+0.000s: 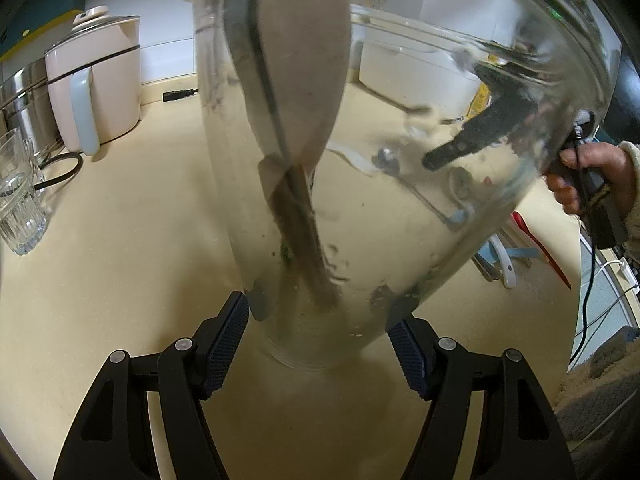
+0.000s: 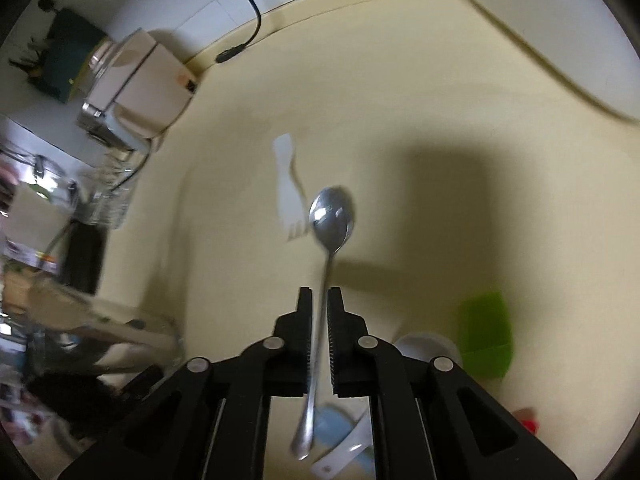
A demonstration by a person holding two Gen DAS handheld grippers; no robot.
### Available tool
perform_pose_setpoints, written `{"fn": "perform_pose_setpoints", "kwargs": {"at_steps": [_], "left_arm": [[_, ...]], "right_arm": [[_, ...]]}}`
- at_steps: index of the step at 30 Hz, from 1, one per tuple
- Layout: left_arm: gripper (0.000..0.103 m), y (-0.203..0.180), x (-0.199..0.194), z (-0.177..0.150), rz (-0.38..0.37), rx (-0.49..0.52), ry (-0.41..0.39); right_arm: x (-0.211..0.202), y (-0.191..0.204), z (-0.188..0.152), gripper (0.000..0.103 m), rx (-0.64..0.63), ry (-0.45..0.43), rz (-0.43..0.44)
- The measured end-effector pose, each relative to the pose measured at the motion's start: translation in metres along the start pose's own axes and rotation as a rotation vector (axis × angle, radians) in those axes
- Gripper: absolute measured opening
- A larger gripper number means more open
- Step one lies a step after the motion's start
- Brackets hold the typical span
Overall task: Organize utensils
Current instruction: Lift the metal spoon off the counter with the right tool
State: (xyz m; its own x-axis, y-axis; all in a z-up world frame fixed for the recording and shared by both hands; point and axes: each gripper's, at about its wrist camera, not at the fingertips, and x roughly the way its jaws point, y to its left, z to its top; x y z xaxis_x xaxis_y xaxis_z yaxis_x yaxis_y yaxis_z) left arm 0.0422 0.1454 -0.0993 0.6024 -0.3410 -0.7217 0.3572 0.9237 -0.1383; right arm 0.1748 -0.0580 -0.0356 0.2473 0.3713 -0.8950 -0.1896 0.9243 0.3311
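Right wrist view: right gripper point(image 2: 319, 300) pinches the thin shaft of a polished steel spoon point(image 2: 331, 216), bowl forward, lifted above the matte beige counter point(image 2: 420, 100). Left wrist view: left gripper point(image 1: 318, 322) presses ribbed pads against the base of a tilted clear glass jar point(image 1: 400, 200), which already holds one broad flat utensil point(image 1: 304, 72). Judged partway done: a white plastic fork point(image 2: 289, 184), a green piece point(image 2: 486, 328) and a red piece point(image 1: 538, 240) lie loose on the counter.

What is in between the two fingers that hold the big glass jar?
In the left wrist view, only the narrow base of the glass jar sits between the left gripper's fingers, with a wooden spatula inside.
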Motion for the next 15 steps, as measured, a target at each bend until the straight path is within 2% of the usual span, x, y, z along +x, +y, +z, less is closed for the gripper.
{"fn": "perform_pose_setpoints", "kwargs": {"at_steps": [2, 8, 15], "left_arm": [[0.073, 0.000, 0.000, 0.000, -0.001, 0.001, 0.000], [0.073, -0.003, -0.001, 0.001, -0.005, 0.011, 0.008], [0.073, -0.004, 0.000, 0.000, -0.006, 0.010, 0.009]], "right_arm": [[0.005, 0.005, 0.003, 0.028, -0.044, -0.025, -0.055], [0.035, 0.025, 0.014, 0.037, -0.124, -0.030, -0.198], [0.050, 0.032, 0.020, 0.042, -0.154, -0.040, -0.291]]}}
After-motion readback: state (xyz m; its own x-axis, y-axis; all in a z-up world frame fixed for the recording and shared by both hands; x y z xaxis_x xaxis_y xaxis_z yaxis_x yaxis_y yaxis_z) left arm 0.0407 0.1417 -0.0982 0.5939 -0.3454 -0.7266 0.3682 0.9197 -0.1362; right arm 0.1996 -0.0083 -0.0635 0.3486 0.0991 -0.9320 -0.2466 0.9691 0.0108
